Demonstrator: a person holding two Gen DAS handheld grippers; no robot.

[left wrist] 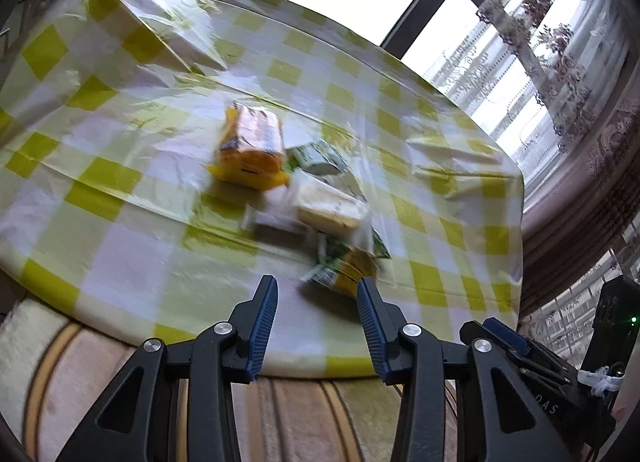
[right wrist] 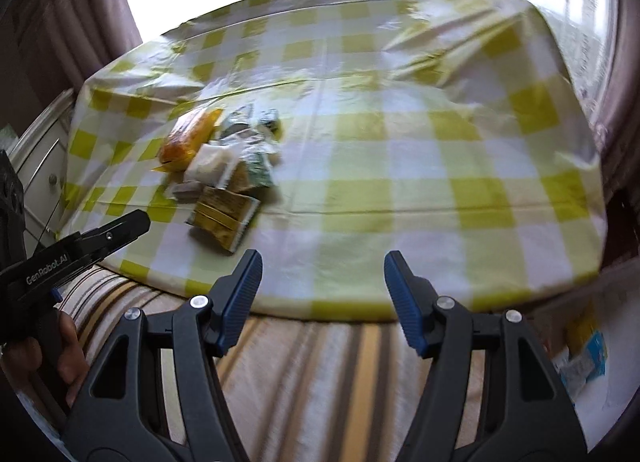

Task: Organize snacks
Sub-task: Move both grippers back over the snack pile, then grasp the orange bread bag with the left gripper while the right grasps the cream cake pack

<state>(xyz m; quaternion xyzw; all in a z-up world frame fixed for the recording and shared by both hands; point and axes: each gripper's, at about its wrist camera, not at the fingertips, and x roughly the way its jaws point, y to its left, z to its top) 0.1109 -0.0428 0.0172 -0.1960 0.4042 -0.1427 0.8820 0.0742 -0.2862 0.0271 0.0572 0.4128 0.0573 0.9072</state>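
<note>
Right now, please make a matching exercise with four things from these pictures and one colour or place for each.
Things:
1. tablecloth
2. largest snack pack
3. left gripper
4. blanket

Descriptions:
A. orange
B. striped, below the table edge
C. yellow and white checks
D. blue pads, nothing between them

Pairs: 1-C, 2-A, 3-D, 4-B

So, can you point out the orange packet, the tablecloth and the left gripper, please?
Orange packet [left wrist: 250, 148]: left wrist view, middle of its top face.
Tablecloth [right wrist: 420, 166]: right wrist view, a bare checked part right of the snack pile.
Left gripper [left wrist: 317, 290]: left wrist view, midway between its blue fingertips.
</note>
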